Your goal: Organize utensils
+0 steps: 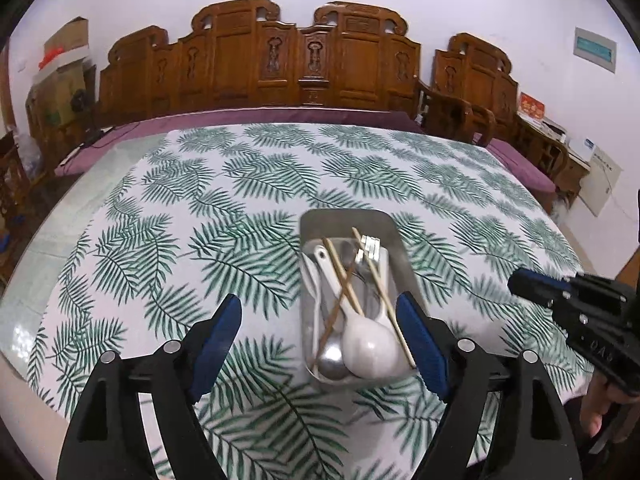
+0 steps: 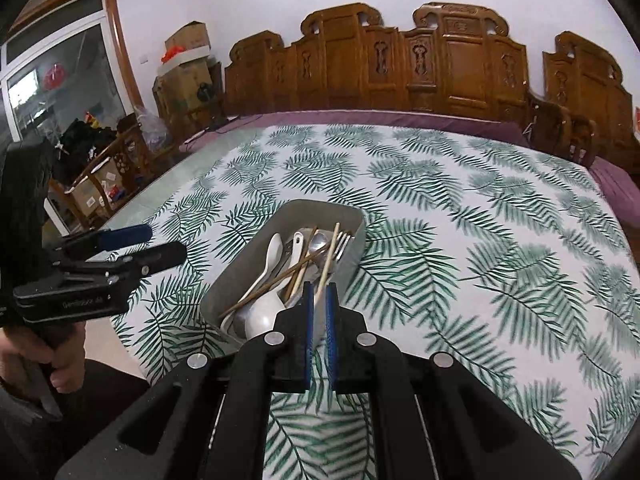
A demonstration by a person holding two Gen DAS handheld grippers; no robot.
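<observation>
A metal tray (image 1: 396,248) (image 2: 256,248) sits on the leaf-print tablecloth and holds white spoons (image 1: 370,346) (image 2: 270,258), a metal spoon (image 1: 332,356), forks (image 2: 342,246) and wooden chopsticks (image 1: 344,278) (image 2: 330,256). My left gripper (image 1: 320,320) is open, its blue pads wide apart just in front of the tray's near end. My right gripper (image 2: 319,292) has its blue pads close together at the tray's near rim, with a light chopstick running up from between them. It also shows at the right edge of the left wrist view (image 1: 532,284).
The round table (image 1: 248,184) is covered by the leaf-print cloth, with a glass rim at the left. A carved wooden bench (image 1: 304,64) with a purple cushion stands behind it. Boxes (image 2: 188,68) and clutter are at the far left.
</observation>
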